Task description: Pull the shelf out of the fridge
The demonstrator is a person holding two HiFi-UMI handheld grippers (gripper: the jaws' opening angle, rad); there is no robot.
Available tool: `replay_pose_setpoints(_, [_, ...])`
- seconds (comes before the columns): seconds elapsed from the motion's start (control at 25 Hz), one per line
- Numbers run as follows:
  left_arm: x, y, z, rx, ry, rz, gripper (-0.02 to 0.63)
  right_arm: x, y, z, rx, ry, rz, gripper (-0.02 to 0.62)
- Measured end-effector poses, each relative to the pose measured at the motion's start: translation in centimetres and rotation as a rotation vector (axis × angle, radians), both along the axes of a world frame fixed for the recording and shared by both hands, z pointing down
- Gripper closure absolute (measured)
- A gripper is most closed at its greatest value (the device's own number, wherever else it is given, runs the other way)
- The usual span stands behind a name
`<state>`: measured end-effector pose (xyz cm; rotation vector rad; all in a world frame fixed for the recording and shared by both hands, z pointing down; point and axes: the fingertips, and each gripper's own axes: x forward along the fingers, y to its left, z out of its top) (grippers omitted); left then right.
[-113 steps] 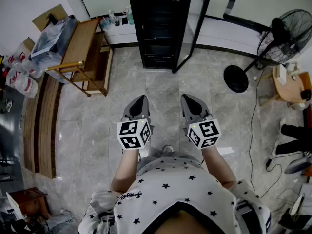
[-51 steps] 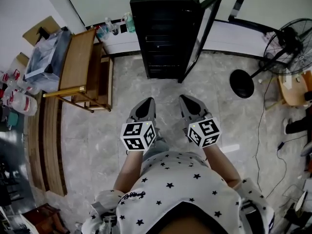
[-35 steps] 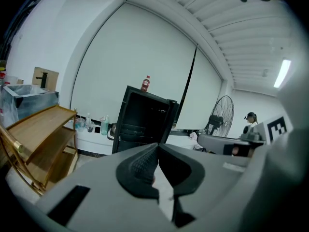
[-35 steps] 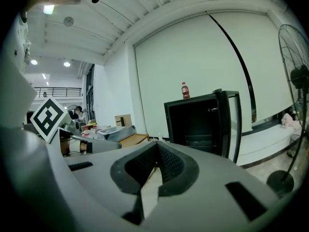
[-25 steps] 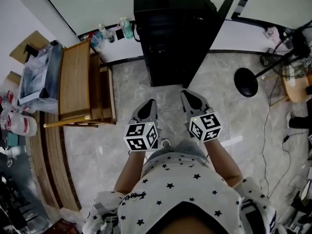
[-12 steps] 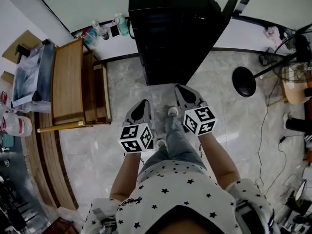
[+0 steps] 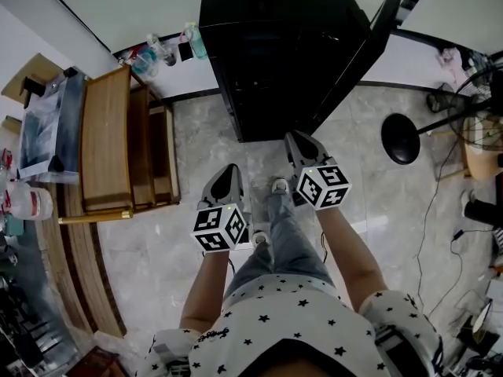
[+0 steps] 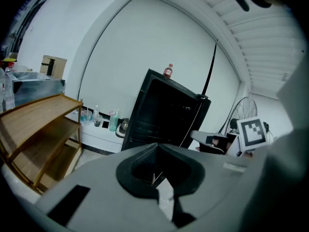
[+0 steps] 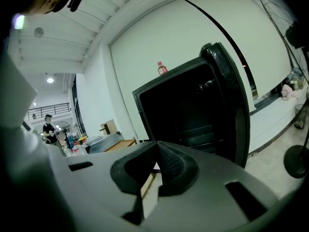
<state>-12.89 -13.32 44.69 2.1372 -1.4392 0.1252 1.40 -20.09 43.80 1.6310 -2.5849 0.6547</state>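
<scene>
The black fridge (image 7: 275, 45) stands at the top centre of the head view with its door (image 7: 376, 38) swung open to the right. Dark shelves (image 9: 195, 132) show faintly inside it in the right gripper view. My right gripper (image 7: 297, 143) is shut and empty, its tip just short of the fridge's foot. My left gripper (image 7: 229, 177) is also shut and empty, further back and to the left. In the left gripper view the fridge (image 8: 164, 110) is ahead, with a small bottle (image 8: 168, 70) on top.
A wooden rack (image 7: 110, 148) stands left of the fridge. Bottles (image 7: 169, 47) sit on the white ledge behind it. A fan's round base (image 7: 401, 138) and cables (image 7: 428, 210) lie on the floor at the right. The person's shoes (image 7: 279, 185) are between the grippers.
The person has stepped closer to the fridge, which now fills more of the head view. The right gripper has moved forward ahead of the left. Both stay shut.
</scene>
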Motion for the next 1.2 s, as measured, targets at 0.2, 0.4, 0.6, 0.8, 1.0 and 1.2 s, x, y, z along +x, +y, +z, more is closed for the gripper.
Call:
replay_pose_setpoints(0.2, [0.8, -1.5, 1.1, -0.001, 0.0, -0.012, 0.593, 0.9, -3.3, 2.1, -0.033, -0.107, 0.021, 0.601])
replay_pose_setpoints(0.4, [0.9, -2.6, 2.5, -0.015, -0.006, -0.03, 0.594, 1.5, -5.8, 4.1, -0.047, -0.206, 0.026, 0.601])
replay_pose_setpoints(0.6, [1.7, -3.3, 4.0, -0.031, -0.004, -0.039, 0.594, 3.3, -8.6, 6.1, -0.086, -0.371, 0.064, 0.601])
replay_pose_setpoints(0.8, [1.9, -4.4, 5.1, -0.038, -0.011, -0.051, 0.594, 4.4, -11.5, 8.5, -0.136, -0.534, 0.099, 0.601])
replay_pose_setpoints(1.0, [1.9, -5.3, 6.1, -0.043, -0.018, -0.069, 0.594, 5.4, -13.6, 11.0, -0.166, -0.64, 0.121, 0.601])
replay_pose_setpoints(1.2, [1.9, -6.2, 7.1, -0.044, -0.022, -0.085, 0.594, 6.1, -15.8, 13.2, -0.19, -0.771, 0.16, 0.601])
